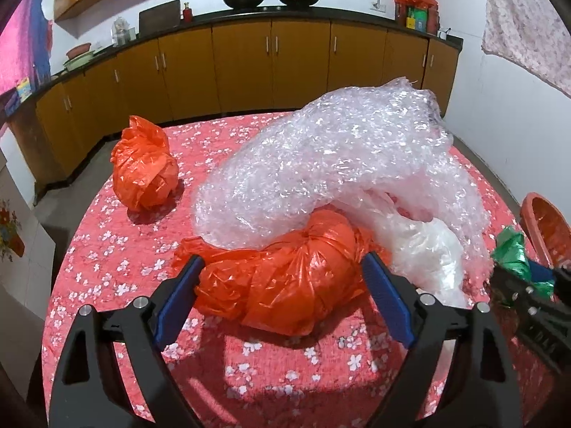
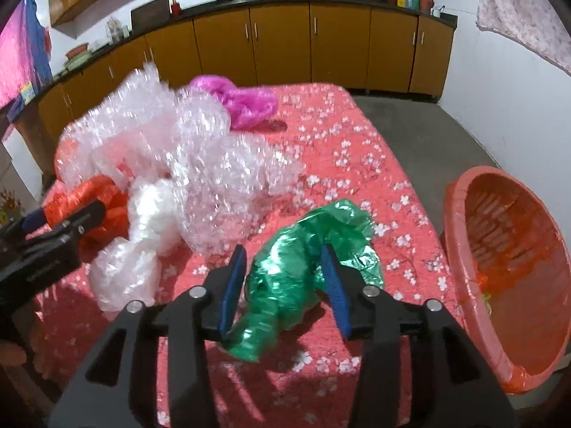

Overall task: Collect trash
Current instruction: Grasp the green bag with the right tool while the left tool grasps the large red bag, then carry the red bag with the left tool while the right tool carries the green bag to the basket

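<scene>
Mostly the collecting is lying ahead. The green plastic bag (image 2: 307,267) is sitting at lower centre of the right wrist view between the pads of the right claw (image 2: 283,274), which is half spread; I cannot tell whether it is pinching. The red basket (image 2: 460,235) is waiting at the right edge, nearly empty, with only scraps showing at its bottom. In the left wrist view the left claw (image 1: 282,285) is standing wide around the near orange bag (image 1: 282,285), not squeezing it. Outward, a bubble wrap heap (image 1: 342,164), a white bag (image 1: 428,249), a second orange bag (image 1: 146,171) and a pink bag (image 2: 242,101) are crowding the flowered table (image 1: 117,260); the bubble wrap is overlapping the near orange bag.
</scene>
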